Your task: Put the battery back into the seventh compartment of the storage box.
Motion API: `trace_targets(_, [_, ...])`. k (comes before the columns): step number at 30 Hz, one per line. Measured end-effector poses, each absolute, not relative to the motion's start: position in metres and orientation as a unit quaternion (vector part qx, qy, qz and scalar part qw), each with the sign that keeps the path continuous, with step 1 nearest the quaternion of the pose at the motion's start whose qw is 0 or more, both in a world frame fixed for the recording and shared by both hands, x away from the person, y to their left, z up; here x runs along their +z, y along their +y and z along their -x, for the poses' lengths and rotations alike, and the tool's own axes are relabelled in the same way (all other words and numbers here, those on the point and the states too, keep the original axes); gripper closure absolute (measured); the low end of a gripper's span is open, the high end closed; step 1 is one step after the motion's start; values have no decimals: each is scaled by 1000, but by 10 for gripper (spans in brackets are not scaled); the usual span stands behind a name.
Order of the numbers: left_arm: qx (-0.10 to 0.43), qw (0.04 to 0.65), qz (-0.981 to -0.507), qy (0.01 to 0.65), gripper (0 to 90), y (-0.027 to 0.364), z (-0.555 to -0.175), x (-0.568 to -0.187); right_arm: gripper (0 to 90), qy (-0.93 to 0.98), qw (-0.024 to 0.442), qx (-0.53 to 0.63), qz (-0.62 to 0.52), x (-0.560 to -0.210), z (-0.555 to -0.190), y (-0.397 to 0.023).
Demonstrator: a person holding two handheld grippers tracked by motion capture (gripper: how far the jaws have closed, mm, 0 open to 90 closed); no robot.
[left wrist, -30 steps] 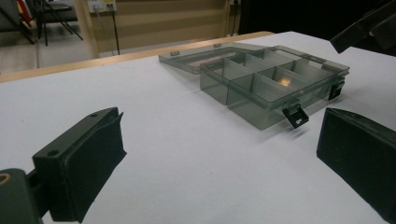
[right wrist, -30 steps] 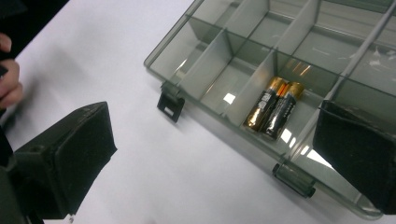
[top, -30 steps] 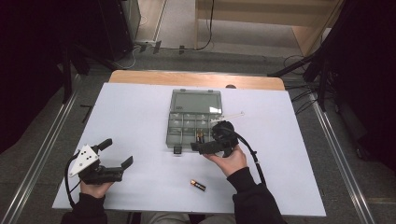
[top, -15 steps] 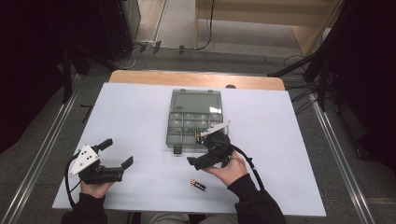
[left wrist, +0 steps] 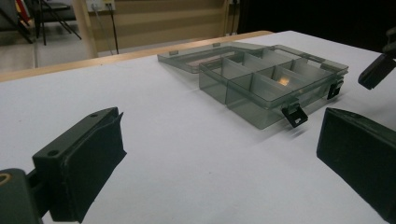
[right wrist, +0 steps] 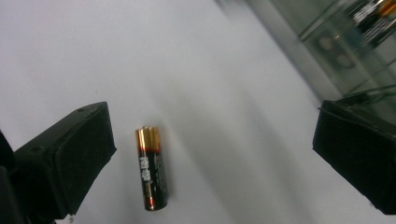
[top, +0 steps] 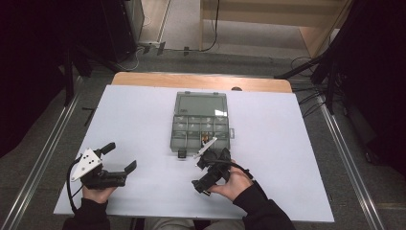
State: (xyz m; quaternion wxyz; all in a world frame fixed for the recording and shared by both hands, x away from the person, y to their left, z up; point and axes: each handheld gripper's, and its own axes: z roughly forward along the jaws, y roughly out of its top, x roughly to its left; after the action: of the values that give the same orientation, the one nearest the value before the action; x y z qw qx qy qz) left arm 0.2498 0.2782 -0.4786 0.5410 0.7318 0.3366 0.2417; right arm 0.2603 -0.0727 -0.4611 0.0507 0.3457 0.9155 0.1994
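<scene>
- A clear compartment box (top: 200,128) is sitting open near the middle of the white tabletop (top: 134,124), its lid lying flat on the far side and its two black latches hanging at the near wall.
- Something small and gold-tipped is lying in one of the box's near compartments; I cannot tell what it is.
- The battery (right wrist: 152,168) is lying flat on the tabletop, near the box but apart from it, with nothing between it and my right tool (right wrist: 210,154).
- My right tool is hovering low over the battery with its jaws spread wide; the battery is lying between them, just beside one pad and touching neither.
- My right hand (top: 234,182) is gripping that tool from the near side, tilting it down toward the tabletop just in front of the box.
- My left tool (top: 117,158) is resting at the near left of the tabletop, well apart from the box, released and grasping nothing.
- My left hand (top: 98,190) is holding it level, jaws pointing toward the box.
</scene>
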Motion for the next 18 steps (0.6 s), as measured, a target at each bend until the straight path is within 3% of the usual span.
trace_targets(18, [242, 540, -731, 338, 8, 279, -250, -478, 0, 938, 23, 150, -311, -474, -250, -66])
